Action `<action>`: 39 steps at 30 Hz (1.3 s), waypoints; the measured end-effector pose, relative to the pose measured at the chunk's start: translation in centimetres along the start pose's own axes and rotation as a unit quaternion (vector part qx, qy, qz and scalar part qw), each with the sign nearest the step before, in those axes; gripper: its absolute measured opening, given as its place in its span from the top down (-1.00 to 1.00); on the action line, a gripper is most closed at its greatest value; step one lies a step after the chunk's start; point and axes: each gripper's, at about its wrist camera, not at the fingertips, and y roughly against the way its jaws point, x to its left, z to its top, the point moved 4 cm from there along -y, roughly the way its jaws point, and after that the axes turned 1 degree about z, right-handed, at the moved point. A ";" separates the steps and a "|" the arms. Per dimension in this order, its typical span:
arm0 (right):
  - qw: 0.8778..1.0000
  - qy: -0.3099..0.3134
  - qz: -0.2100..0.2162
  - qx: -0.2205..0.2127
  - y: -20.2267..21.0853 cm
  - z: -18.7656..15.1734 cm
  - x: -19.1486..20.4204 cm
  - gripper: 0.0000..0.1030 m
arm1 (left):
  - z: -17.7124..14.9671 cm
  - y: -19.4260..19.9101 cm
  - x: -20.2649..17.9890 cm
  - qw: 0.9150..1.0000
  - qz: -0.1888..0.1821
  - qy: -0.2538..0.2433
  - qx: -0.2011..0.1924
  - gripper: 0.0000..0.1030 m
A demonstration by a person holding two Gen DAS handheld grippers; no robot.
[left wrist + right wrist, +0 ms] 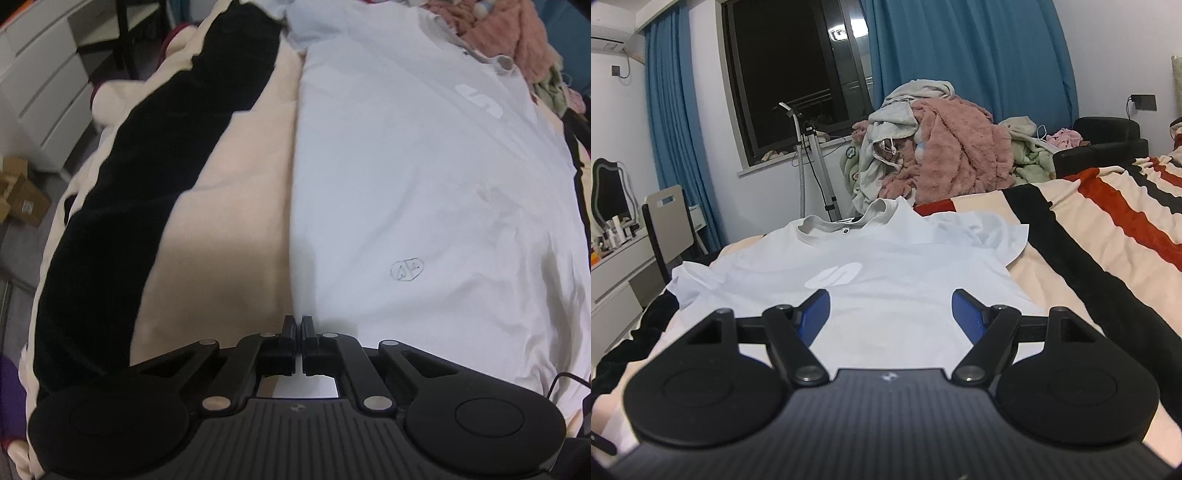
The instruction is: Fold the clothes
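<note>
A white T-shirt [424, 177] lies flat, front up, on a bed with a cream, black and red striped blanket [229, 206]. Its collar [846, 221] points toward the window, and a pale logo [836, 275] marks the chest. My left gripper [299, 323] is shut at the shirt's left side edge near the hem, and the white cloth runs right into its closed fingertips. My right gripper [890, 314] hovers open over the lower middle of the T-shirt [886, 288], and its blue pads [816, 314] are wide apart with nothing between them.
A heap of pink and grey laundry [934, 155] lies beyond the collar. A garment steamer pole [816, 166] stands by the window. A white drawer unit [40, 85], a chair [668, 221] and cardboard boxes [18, 192] stand left of the bed. Blanket stretches away to the right [1108, 229].
</note>
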 end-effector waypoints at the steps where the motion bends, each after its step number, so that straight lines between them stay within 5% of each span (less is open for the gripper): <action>1: 1.000 -0.001 0.001 0.001 -0.1 0.0 0.0 -0.44 | 0.0 0.2 -0.2 1.000 0.002 -0.005 -0.006 0.79; 3: 1.000 -0.001 0.002 0.002 -0.3 0.0 0.1 -0.45 | 0.0 0.8 -0.5 0.999 0.002 -0.014 -0.033 0.27; 5: 1.000 -0.002 0.003 0.001 -0.4 0.0 0.0 -0.44 | 0.6 1.6 -1.3 0.997 -0.006 -0.021 -0.072 -0.03; 10: 1.000 -0.006 0.002 -0.001 -0.6 0.2 -0.2 -0.45 | 3.4 3.8 -6.1 0.986 -0.049 -0.024 -0.158 -0.14; 18: 0.999 -0.036 -0.017 0.004 -1.5 0.8 -2.2 -0.44 | 3.1 4.1 -14.7 0.955 -0.094 -0.056 -0.275 -0.94; 25: 0.999 -0.027 -0.037 -0.002 -2.5 0.8 -2.3 -0.44 | 2.1 2.4 -15.7 0.938 -0.070 -0.079 -0.330 -0.99; 39: 0.994 -0.087 -0.065 0.014 -10.1 3.2 -9.9 -0.35 | 3.2 -0.2 -12.7 0.945 -0.064 -0.077 -0.312 -0.99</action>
